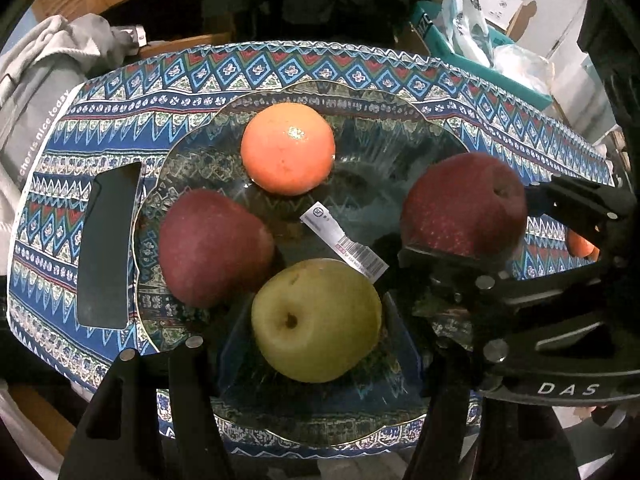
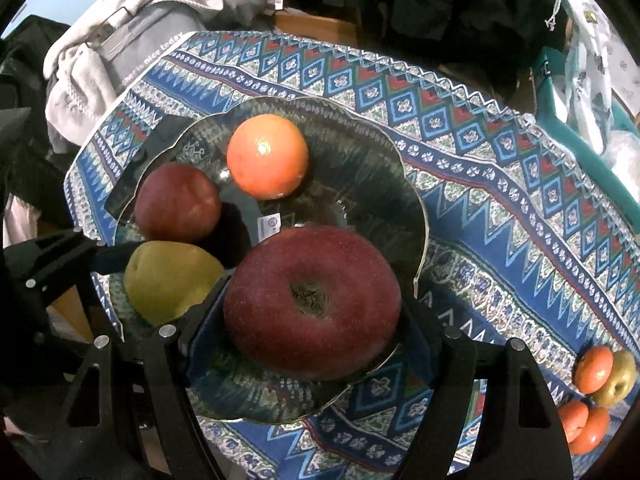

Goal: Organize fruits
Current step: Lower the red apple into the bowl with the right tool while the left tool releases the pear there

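A clear glass plate (image 1: 400, 148) lies on the patterned tablecloth (image 1: 120, 120). On it rest an orange (image 1: 288, 148) and a dark red apple (image 1: 212, 248). My left gripper (image 1: 316, 314) is shut on a yellow-green pear (image 1: 316, 344) over the plate's near part. To the right, my right gripper (image 1: 480, 220) is shut on a second red apple (image 1: 460, 204) above the plate's right side. In the right wrist view that apple (image 2: 312, 300) fills the space inside the right gripper (image 2: 312, 304); the pear (image 2: 168, 280), the orange (image 2: 268, 156) and the other apple (image 2: 178, 202) lie beyond on the plate (image 2: 380, 184).
A flat black slab (image 1: 106, 244) lies on the cloth left of the plate. A barcode label (image 1: 344, 240) is stuck in the plate's middle. Several loose fruits (image 2: 596, 392) sit at the table's right edge. Grey clothing (image 1: 36, 92) and a teal box (image 1: 460, 52) border the table.
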